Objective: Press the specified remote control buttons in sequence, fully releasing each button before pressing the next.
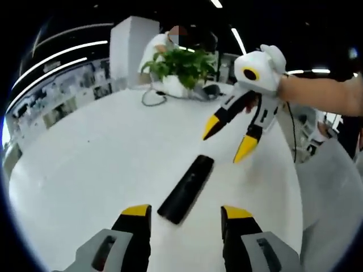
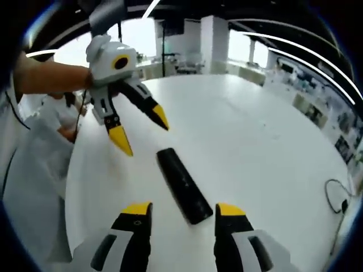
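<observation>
The black remote control [image 1: 186, 189] [image 2: 184, 185] lies flat on the white worktop [image 1: 91, 170] [image 2: 255, 147], between the two pairs of tongs. Its long axis runs from one pair toward the other, one end near each. Any buttons or lettering on it are too dark to read. The left tongs [image 1: 185, 214] [image 2: 143, 134] and right tongs [image 2: 182, 212] [image 1: 231, 138] are both spread, holding nothing, apart from the remote. A potted plant [image 1: 180, 67] stands at the worktop's far edge.
</observation>
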Available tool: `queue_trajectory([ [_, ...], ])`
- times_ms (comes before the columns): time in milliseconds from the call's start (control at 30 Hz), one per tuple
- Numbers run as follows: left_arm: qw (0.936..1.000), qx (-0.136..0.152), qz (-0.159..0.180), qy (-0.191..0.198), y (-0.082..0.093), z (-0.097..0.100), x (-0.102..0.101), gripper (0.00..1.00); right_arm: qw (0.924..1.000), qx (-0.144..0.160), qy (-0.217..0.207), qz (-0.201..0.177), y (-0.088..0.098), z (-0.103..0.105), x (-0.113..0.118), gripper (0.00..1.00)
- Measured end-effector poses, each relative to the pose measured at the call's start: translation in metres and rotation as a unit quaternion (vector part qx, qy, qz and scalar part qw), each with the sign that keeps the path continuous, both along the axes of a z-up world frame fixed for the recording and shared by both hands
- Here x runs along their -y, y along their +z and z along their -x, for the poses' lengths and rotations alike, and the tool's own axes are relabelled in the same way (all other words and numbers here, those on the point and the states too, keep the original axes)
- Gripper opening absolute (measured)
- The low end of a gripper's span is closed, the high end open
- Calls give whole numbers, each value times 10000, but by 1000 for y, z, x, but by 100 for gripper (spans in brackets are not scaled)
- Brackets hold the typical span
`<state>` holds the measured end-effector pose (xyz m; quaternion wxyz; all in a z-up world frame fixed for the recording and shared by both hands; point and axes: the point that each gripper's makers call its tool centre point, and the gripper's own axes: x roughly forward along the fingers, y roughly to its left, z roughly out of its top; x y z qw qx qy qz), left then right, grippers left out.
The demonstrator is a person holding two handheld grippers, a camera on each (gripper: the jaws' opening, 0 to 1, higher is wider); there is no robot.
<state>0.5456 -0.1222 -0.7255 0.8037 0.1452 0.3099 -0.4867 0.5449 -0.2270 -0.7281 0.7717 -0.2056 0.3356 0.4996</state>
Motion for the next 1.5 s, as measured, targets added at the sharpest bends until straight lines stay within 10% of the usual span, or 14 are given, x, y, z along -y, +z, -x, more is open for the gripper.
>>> queue_trajectory([
  [1500, 9974, 248, 653, 158, 46, 115, -14, 51, 9990, 280, -54, -353, 44, 98, 8, 42],
])
